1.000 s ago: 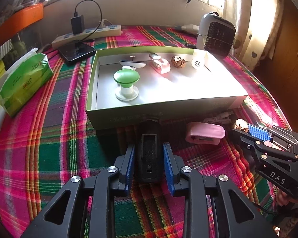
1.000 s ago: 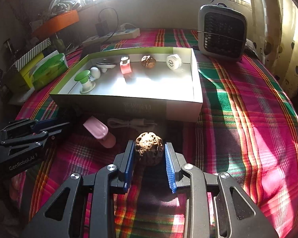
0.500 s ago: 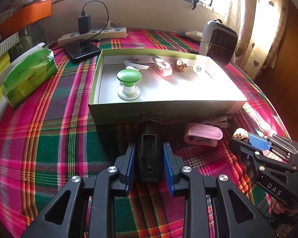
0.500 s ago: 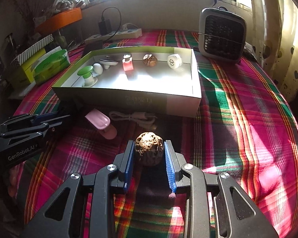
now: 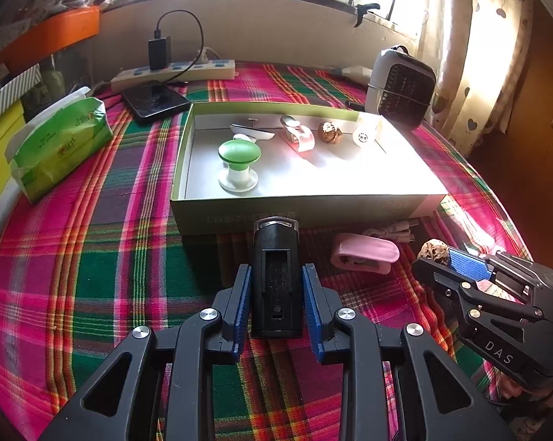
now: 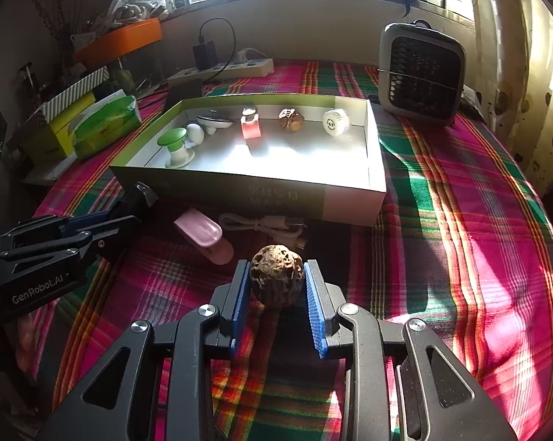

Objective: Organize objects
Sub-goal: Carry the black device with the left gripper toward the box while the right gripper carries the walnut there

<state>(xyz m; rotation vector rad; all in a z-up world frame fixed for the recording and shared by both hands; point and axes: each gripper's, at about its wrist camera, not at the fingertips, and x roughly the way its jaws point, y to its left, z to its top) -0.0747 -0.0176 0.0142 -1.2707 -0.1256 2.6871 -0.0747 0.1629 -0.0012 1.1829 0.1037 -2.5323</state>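
Note:
My left gripper (image 5: 276, 275) is shut on a black boxy device (image 5: 275, 275) with a clear tip, held above the plaid cloth just before the front wall of the green-edged box (image 5: 306, 213). My right gripper (image 6: 276, 272) is shut on a brown wrinkled walnut (image 6: 276, 275), lifted off the cloth. In the left wrist view the right gripper (image 5: 460, 261) shows at the right with the walnut (image 5: 431, 250). In the right wrist view the left gripper (image 6: 103, 220) shows at the left. A pink clip (image 5: 364, 255) and a white cable (image 6: 261, 225) lie before the box.
Inside the box stand a green mushroom-shaped knob (image 5: 238, 161), a white dish, a pink clip (image 5: 298, 136), a second walnut (image 5: 329, 132) and a white round piece (image 5: 364, 134). A small heater (image 5: 401, 86), a power strip (image 5: 173, 71), a phone (image 5: 155, 101) and a tissue pack (image 5: 59, 143) ring the box.
Both views take in more of the window and show the box smaller and lower in frame. Each gripper keeps its hold, the black device and the walnut unchanged between the pads.

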